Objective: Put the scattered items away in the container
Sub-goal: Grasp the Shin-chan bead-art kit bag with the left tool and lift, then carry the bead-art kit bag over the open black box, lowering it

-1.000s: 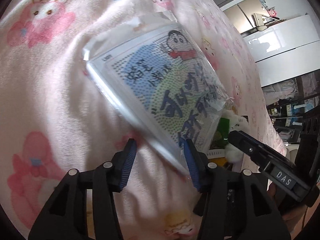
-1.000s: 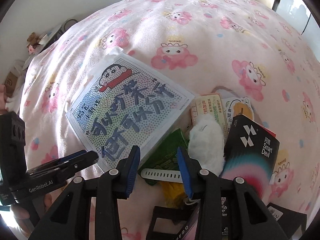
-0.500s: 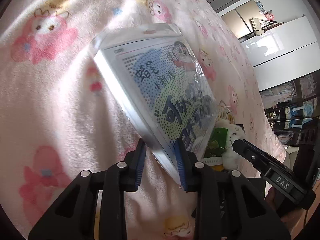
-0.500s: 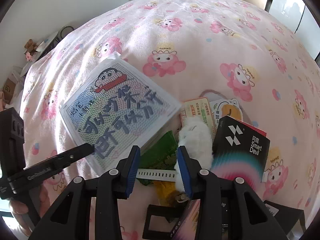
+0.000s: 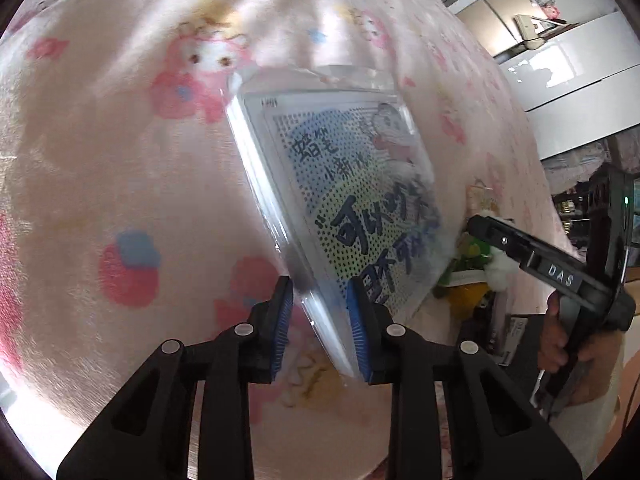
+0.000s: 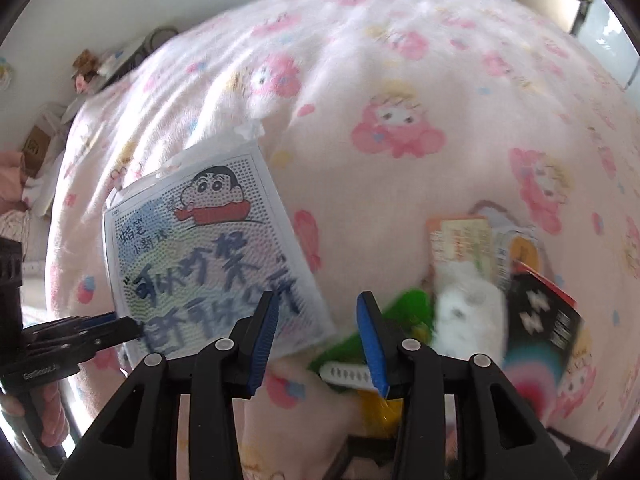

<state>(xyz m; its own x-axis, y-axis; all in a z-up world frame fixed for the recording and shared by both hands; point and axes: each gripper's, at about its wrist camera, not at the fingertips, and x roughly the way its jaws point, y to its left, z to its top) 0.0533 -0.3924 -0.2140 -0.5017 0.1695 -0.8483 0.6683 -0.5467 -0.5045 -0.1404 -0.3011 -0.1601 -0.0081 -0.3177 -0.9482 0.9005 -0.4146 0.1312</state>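
Note:
A flat cartoon bead-art pack (image 5: 352, 184) in a clear sleeve hangs tilted above the pink blanket. My left gripper (image 5: 320, 320) grips its lower edge between the blue pads, and the jaws are easing open slightly. The right wrist view shows the same pack (image 6: 208, 252) with the left gripper (image 6: 120, 326) at its lower left corner. My right gripper (image 6: 318, 320) hovers beside a green packet (image 6: 408, 312) and a white strap (image 6: 344, 372). Its jaws are opening with nothing between them. The left wrist view catches the right gripper (image 5: 480, 226) at the right.
A white plush (image 6: 468, 312), a black box (image 6: 540, 320), an orange card pack (image 6: 460, 244) and something yellow (image 6: 376, 412) crowd the lower right. The pink cartoon blanket (image 6: 400, 60) covers the bed. Cabinets (image 5: 560, 60) stand beyond it.
The left jaws closed on the pack's edge, then lifted and tilted it off the blanket. The right jaws have spread wider, and that gripper has shifted over the pile.

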